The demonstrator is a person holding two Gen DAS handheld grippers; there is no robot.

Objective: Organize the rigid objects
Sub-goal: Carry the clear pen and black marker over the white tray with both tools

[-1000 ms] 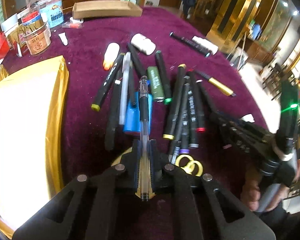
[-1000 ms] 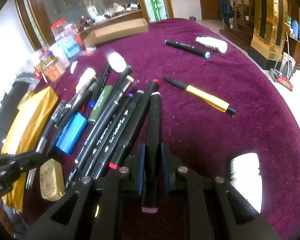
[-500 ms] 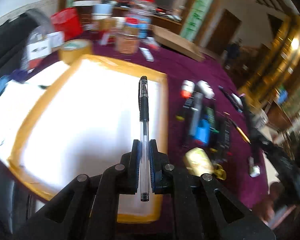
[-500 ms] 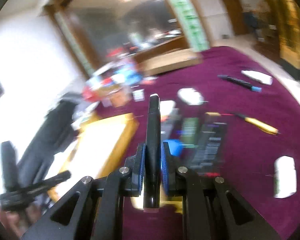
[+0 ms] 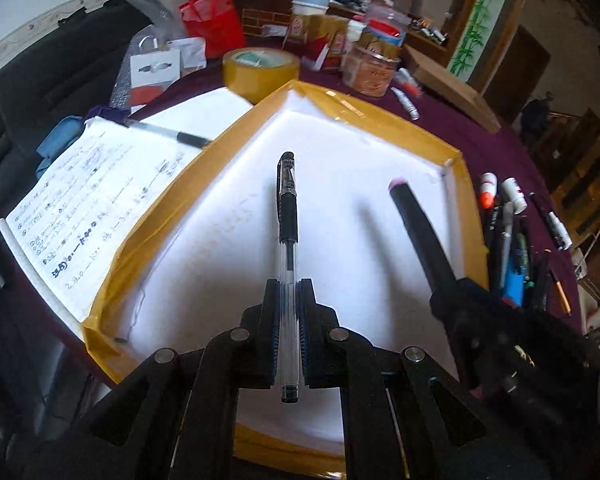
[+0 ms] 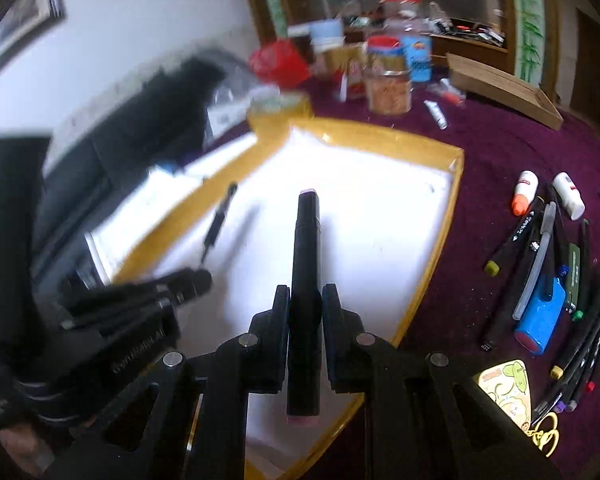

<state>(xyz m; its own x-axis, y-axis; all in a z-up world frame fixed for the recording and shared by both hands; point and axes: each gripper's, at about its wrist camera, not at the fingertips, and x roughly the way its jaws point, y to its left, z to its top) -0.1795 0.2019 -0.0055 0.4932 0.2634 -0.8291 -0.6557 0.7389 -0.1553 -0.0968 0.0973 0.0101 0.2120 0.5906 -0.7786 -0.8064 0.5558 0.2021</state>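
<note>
The left gripper is clamped on a clear gel pen, which projects forward above the white floor of the tray. The right gripper is clamped on a thick black marker, likewise held above the tray interior.

Tray boundaries — a raised gold-taped rim runs along all visible sides. The white floor inside carries no objects, giving open room beneath both tools. The two grippers sit side by side over the tray, near each other but apart.

Surroundings:
- Right of the tray, on the maroon tablecloth: a cluster of markers and pens, a blue cylinder, two white glue bottles, yellow scissors.
- At the far tray corner, touching or just beside the rim: a roll of tan tape.
- Left of the tray: a written sheet with a pen lying on it.
- Beyond the tape: jars, a red bag, a flat cardboard box.
</note>
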